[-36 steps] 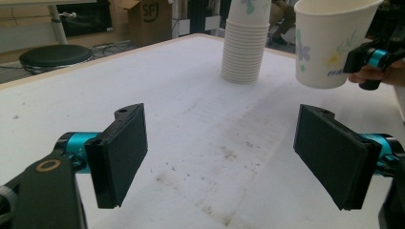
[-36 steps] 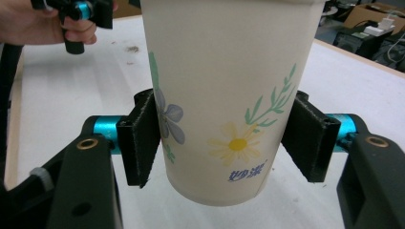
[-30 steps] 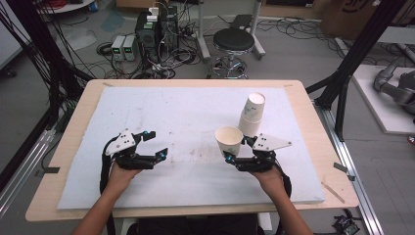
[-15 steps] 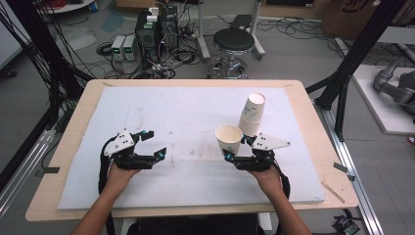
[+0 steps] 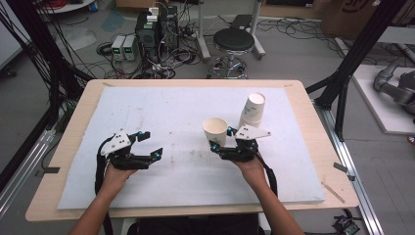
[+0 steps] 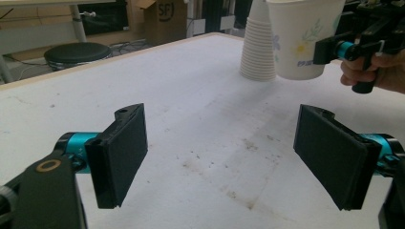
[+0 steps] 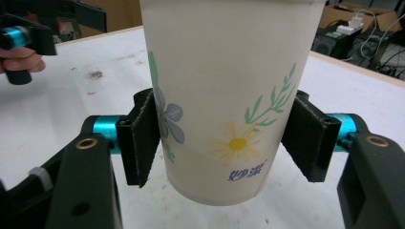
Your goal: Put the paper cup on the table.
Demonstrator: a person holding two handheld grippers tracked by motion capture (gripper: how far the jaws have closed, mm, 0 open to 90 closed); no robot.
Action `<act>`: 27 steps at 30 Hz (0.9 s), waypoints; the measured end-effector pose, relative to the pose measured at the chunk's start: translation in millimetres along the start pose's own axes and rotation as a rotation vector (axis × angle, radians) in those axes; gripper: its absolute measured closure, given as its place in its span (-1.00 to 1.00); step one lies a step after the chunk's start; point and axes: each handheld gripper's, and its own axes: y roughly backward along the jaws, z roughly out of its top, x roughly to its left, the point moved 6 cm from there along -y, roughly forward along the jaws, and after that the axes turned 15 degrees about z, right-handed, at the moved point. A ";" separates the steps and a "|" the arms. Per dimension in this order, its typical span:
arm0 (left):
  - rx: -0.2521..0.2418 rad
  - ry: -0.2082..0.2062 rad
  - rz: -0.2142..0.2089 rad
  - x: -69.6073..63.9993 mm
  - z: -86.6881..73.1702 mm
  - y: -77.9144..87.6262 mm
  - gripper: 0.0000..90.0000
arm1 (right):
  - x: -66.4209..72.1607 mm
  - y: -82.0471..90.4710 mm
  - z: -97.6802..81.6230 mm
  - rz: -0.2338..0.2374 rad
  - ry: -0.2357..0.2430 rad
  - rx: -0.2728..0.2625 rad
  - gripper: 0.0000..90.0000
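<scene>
Right gripper (image 5: pixel 221 145) clamps 1 flowered paper cup (image 5: pixel 215 131) upright above the white mat (image 5: pixel 176 112), clear of the cup stack (image 5: pixel 252 110), likely for placing; left gripper (image 5: pixel 150 144) waits open, empty

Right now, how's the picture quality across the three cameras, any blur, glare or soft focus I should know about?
High view: even, soft light, no glare, faint shadows; the paper cup in the right gripper looks slightly soft. Left gripper view: the open jaws of the left gripper are fairly sharp, and the cup stack is cut off at the top edge. Right gripper view: the cup's flower print is crisp, background soft.
</scene>
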 end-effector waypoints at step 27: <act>0.049 0.019 0.005 4.9 -7.2 -2.5 -0.58 | -8.4 -47.1 -28.1 0.005 -0.102 0.258 -0.23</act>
